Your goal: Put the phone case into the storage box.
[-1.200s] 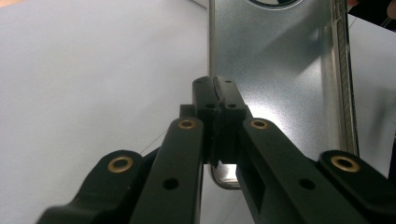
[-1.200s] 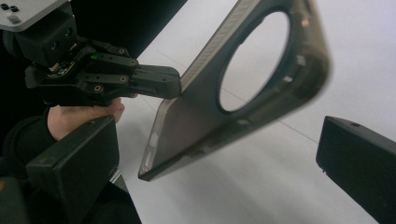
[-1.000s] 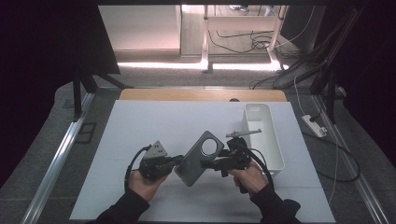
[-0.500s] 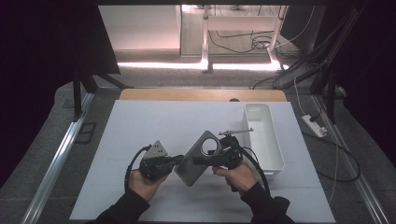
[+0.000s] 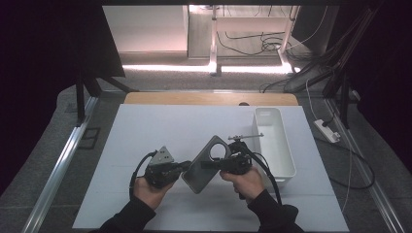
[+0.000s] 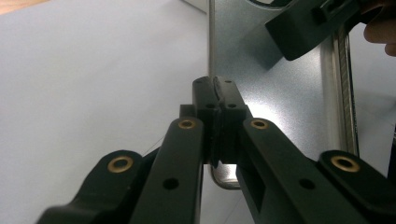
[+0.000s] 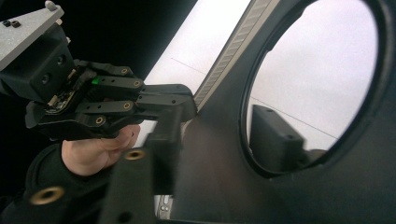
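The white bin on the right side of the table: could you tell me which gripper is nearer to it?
Right. The right gripper sits just beside the white bin, closing around the metal plate; the left gripper clamps the plate's far edge.

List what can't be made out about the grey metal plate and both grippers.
- Flat grey metal plate with a round hole: lower corner cut off by the left gripper in its own view.
- Right gripper: in its view, blurred near jaw; far jaw partly behind the plate, so pad contact is unclear.
- White plastic bin: contents too small, high view.

High view looks down; tool views closely share the metal plate (image 6: 280,93).
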`<state>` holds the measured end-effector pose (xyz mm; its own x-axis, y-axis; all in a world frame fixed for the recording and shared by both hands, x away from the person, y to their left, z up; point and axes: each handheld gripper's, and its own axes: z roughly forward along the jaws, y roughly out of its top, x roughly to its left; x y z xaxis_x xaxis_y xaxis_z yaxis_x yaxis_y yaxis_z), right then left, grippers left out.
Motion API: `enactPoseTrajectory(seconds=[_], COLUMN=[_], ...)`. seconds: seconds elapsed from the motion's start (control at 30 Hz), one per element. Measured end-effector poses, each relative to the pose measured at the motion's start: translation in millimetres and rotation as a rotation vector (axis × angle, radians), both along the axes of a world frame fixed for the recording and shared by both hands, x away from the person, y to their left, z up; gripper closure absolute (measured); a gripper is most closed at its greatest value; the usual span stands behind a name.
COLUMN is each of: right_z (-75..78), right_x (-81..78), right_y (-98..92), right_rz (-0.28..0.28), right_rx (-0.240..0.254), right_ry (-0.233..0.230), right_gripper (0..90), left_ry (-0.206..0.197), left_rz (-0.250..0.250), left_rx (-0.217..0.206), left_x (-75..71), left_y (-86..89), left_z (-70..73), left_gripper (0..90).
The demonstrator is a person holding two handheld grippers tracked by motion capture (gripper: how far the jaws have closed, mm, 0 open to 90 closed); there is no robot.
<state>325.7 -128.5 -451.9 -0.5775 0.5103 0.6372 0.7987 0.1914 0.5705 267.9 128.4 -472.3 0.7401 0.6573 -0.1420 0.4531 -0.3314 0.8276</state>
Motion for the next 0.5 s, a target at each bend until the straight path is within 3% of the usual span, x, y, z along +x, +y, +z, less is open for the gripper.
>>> enactPoseTrajectory(seconds=[0.2, 0.5], right_z=[-2.2, -5.5], right_x=[0.1, 1.2], right_y=[-0.7, -4.4], right_rz=[-0.004, -0.031], right_rx=[0.008, 0.058], right_ry=[0.023, 0.083], right_gripper=[76.6, 83.8], left_ry=[-0.004, -0.013], left_rz=[-0.001, -0.014], left_rx=[0.000, 0.014], left_x=[-0.4, -1.4], left_y=[0.4, -1.8], left_z=[0.6, 0.2], left_gripper=[88.9, 88.6])
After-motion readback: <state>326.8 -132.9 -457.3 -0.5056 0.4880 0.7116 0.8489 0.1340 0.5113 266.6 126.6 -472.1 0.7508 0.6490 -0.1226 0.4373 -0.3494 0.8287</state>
